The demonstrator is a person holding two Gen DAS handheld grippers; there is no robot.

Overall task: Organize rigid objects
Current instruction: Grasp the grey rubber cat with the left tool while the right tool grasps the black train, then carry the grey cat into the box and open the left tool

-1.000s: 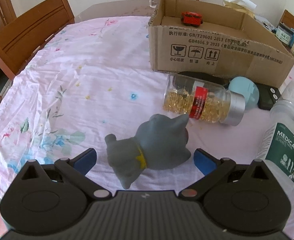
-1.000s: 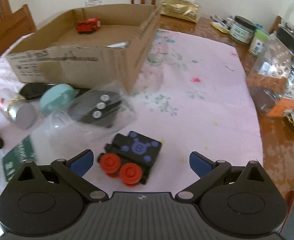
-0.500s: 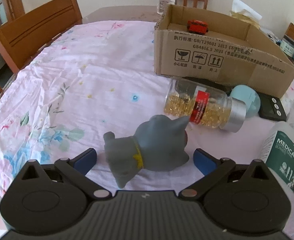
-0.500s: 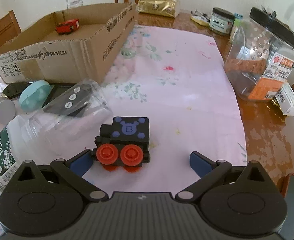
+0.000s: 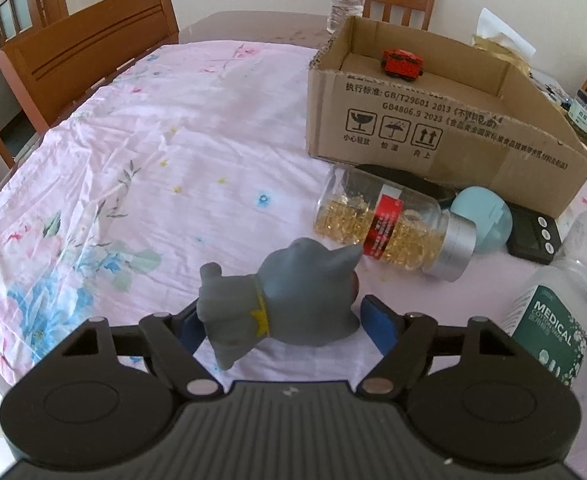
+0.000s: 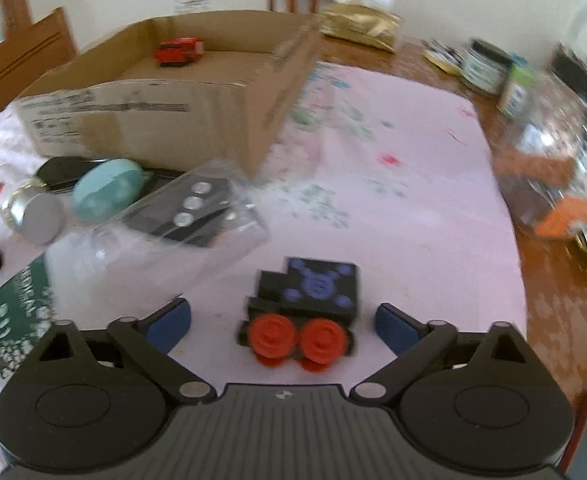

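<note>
A grey rubber cat toy [image 5: 293, 300] lies on the pink flowered cloth between the fingers of my left gripper [image 5: 283, 322]. Those jaws are closing; the blue pads [image 5: 377, 324] stand right at the toy's flanks, with no squeeze visible. In the blurred right wrist view a black toy train with red wheels [image 6: 305, 308] sits between the fingers of my right gripper [image 6: 283, 326]. Its jaws are closing too, with a gap on each side. An open cardboard box [image 5: 433, 140] holds a red toy car [image 5: 401, 63].
A capsule bottle [image 5: 389, 228] lies on its side before the box, beside a teal case [image 5: 481, 220] and a black device [image 5: 533, 236]. A white medical bottle [image 5: 549, 328] lies at right. Jars [image 6: 549, 168] crowd the table's right edge. Wooden chairs [image 5: 93, 52] stand at left.
The left jaws have drawn in from wide apart to the cat toy's sides. The right jaws have narrowed a little, and the train now sits centred between them.
</note>
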